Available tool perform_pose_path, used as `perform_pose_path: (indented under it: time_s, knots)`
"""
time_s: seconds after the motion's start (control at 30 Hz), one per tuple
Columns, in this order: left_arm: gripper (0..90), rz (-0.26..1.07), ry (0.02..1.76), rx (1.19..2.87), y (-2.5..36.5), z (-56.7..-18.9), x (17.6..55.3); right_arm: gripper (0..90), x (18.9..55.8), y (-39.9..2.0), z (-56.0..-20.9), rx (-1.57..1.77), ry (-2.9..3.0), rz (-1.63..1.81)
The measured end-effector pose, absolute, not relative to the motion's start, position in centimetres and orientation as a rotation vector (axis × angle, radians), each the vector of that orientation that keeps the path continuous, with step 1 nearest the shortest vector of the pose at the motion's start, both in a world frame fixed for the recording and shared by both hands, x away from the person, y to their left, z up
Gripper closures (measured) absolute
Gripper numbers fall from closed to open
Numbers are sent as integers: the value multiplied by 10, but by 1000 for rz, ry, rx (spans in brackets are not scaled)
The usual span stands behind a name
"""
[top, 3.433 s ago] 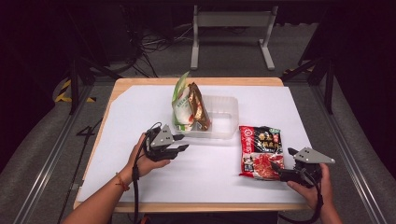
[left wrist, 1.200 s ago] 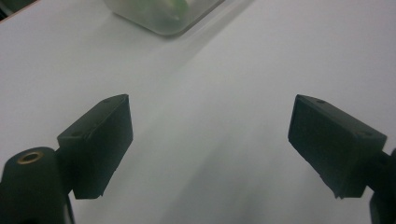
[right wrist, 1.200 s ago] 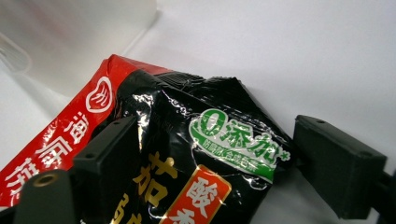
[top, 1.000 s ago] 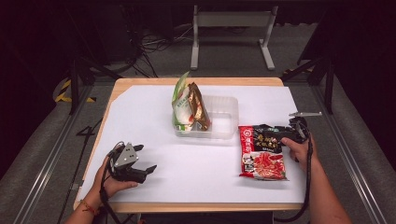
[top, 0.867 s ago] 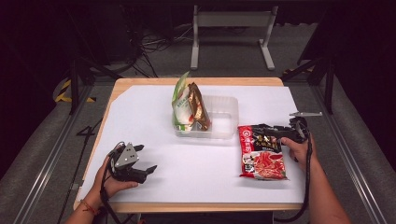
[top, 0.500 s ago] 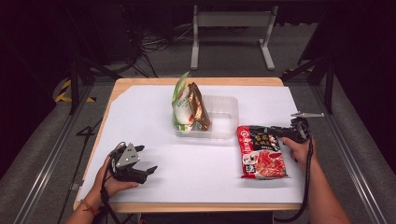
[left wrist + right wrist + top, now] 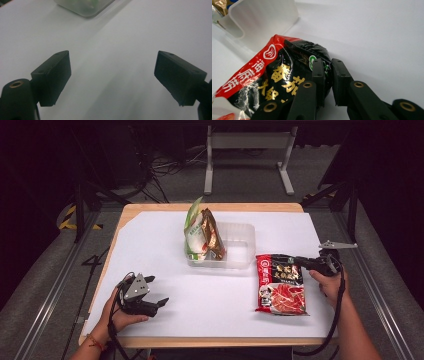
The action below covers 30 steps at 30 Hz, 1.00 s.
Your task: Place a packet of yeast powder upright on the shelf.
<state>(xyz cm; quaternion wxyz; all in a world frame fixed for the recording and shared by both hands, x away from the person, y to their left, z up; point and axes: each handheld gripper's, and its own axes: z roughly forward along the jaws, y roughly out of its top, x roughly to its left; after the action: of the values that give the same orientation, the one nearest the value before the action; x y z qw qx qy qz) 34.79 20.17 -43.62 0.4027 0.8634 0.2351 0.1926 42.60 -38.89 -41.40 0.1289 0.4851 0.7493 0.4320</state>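
A white-topped counter (image 7: pixel 150 245) carries a clear plastic tray (image 7: pixel 240 247) near its middle; right of the tray, just beside it, lies a red-and-black snack packet (image 7: pixel 280 285).

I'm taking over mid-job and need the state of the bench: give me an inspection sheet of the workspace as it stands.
Surface: white sheet over a wooden table.
Job's things: red and black packet lies on the sheet, to the right of the clear tray; the tray holds a green and white pouch and a brown pouch, both leaning upright.
Clutter: nothing seen.
Grippers: right gripper has just been closing its jaws and pinches the packet's top right corner; left gripper open over bare sheet, nothing between its jaws.
Cables: one trails down from each gripper past the table's near edge; more lie on the floor behind.
Surroundings: dark room, grey metal frame beyond the table.
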Motion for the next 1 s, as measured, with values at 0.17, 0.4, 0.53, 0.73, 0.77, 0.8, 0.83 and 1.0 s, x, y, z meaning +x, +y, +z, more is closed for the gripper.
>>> perform_pose_path:
  time_s: [0.17,0.4,0.53,0.73,0.77,0.8,0.83,1.0]
  knots:
    - [147,478,583,2193,199,-437,348,808,415,-395,-413,1444,2211,1187]
    - [146,475,585,2189,199,-437,348,772,395,-388,-414,1433,2255,1078]
    - [146,477,583,2191,199,-436,348,760,387,-386,-416,1426,2266,1079]
    - [146,467,580,2199,198,-436,349,720,367,-386,-419,1409,2327,1110]
    - [146,466,576,2200,197,-436,349,711,366,-387,-419,1420,2338,1121]
    - [146,468,574,2200,197,-436,349,689,366,-389,-419,1414,2348,1134]
    - [146,471,575,2202,197,-436,348,637,366,-390,-420,1415,2355,1143]
    - [146,467,575,2195,198,-435,348,391,375,-397,-426,1556,2329,1253]
